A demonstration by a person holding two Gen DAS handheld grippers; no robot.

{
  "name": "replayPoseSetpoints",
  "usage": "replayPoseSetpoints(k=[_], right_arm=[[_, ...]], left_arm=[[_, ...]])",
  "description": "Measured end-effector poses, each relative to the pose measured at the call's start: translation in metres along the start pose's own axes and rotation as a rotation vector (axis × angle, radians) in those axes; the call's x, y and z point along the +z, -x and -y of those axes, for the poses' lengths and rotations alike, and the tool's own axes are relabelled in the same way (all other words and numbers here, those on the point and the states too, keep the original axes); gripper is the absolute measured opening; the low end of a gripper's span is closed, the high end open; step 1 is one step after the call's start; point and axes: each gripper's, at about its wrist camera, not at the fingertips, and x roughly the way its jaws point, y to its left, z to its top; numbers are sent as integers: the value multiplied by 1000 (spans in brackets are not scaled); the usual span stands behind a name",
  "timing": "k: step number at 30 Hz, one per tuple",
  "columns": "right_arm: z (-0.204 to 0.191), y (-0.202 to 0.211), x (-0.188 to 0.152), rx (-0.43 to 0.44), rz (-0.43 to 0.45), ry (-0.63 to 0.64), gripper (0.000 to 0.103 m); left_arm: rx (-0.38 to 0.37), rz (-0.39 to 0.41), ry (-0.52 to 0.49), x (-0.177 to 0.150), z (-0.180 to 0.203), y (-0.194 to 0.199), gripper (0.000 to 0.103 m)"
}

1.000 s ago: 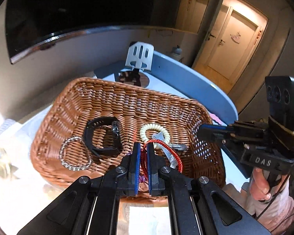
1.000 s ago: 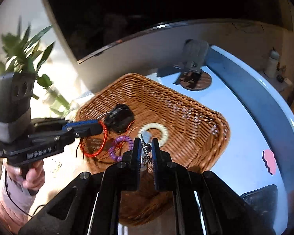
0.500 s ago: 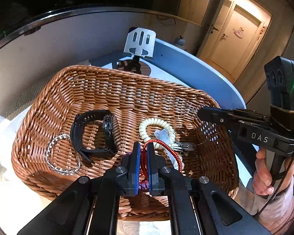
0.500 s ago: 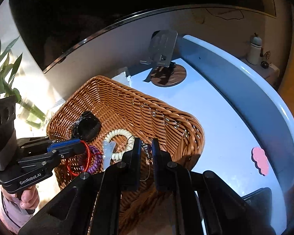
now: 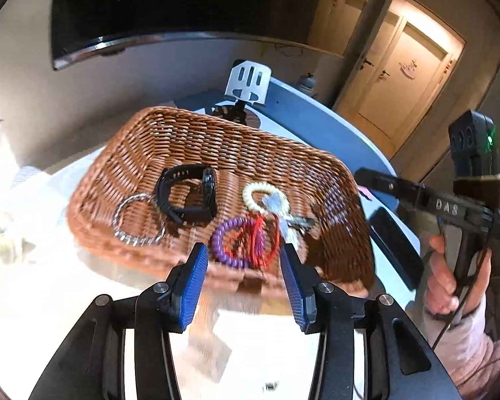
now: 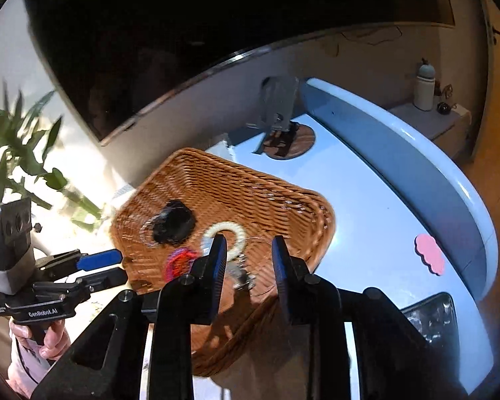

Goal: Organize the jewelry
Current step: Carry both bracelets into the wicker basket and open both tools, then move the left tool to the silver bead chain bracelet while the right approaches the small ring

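1. Centre frame: a wicker basket (image 5: 170,153) holds a black watch (image 5: 188,196), a red bracelet (image 5: 266,243), a purple coil (image 5: 231,241) and other jewelry.
2. The left gripper (image 5: 241,280) and right gripper (image 6: 248,268) are both spread wide and empty, low in frame.
3. Judgement: a drop-off looks finished; the next move calls for finding loose jewelry.

Strong daylight is pouring in from about nine o'clock in both views, washing the table (image 5: 33,300) out to white glare there. Motion blur is smearing the basket (image 5: 123,253) along its near rim — and the plant (image 6: 13,153) too. Fisheye bending is curving everything toward the edges, corners going black. A warm lamp is glowing on the door (image 5: 406,76) at two o'clock — the upper wall is staying dim.
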Motion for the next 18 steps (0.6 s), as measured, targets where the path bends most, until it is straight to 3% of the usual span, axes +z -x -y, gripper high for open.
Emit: replayPoseSetpoints(k=[9,18], right_arm=[[-66,36,-32,51,36,151,31],[-133,39,-80,103,-3,301,33]], left_arm=[[101,106,-28,-46,2,91,46],[163,220,85,-100,-37,171,46]])
